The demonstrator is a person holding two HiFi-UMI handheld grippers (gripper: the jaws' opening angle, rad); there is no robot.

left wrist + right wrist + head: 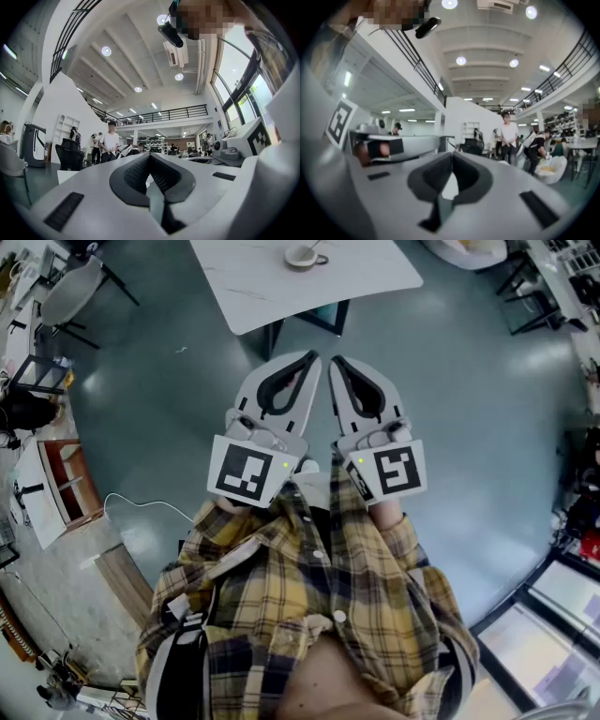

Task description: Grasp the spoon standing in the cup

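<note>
A white cup [302, 255] stands on a white table [375, 277] at the top of the head view, far ahead of me. A spoon [319, 259] rests in it, with its handle leaning out to the right. I hold both grippers side by side close to my chest, pointing toward that table. The left gripper [312, 358] is shut with nothing between its jaws, and its tips meet in its own view [150, 154]. The right gripper [335, 362] is shut and empty too, with its tips together [452, 153]. Neither gripper view shows the cup or spoon.
Grey floor lies between me and the table. A wooden shelf unit [66, 479] and a white cable [141, 505] sit at the left, with chairs [80, 282] at the far left. People stand in the hall [110, 140] [507, 136].
</note>
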